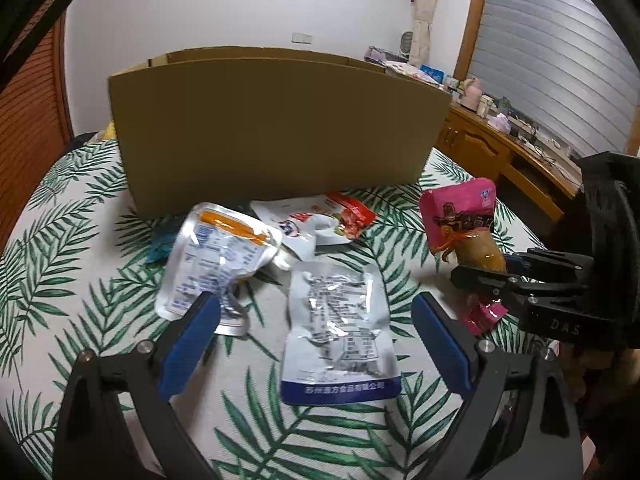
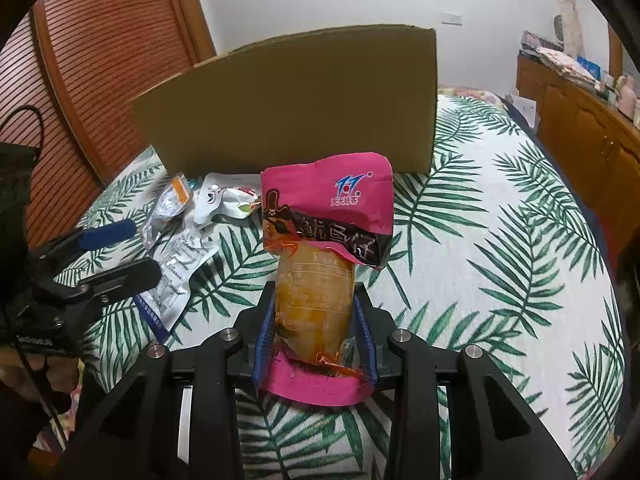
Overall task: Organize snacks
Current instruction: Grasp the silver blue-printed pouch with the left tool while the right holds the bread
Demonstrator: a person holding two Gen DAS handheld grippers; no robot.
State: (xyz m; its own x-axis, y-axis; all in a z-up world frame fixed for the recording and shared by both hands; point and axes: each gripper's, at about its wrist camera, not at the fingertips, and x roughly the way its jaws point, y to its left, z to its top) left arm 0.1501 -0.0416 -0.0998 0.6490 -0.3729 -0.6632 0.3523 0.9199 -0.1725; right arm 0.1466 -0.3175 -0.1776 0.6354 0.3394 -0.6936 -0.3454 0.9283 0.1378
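My right gripper (image 2: 314,316) is shut on a pink snack pouch (image 2: 326,216) with an orange see-through middle and holds it upright above the table; both also show at the right of the left wrist view, gripper (image 1: 490,274) and pouch (image 1: 460,212). My left gripper (image 1: 316,320) is open and empty, low over a silver pouch with a blue band (image 1: 340,328). A crumpled silver pouch with an orange stripe (image 1: 216,256) lies by its left finger. A white and red pouch (image 1: 320,224) lies behind. An open cardboard box (image 1: 276,128) stands at the back.
The table has a white cloth with green palm leaves (image 2: 500,240). A small teal packet (image 1: 162,246) lies by the box's front left corner. A wooden sideboard with clutter (image 1: 504,136) stands to the right. A slatted wooden door (image 2: 100,60) is at the left.
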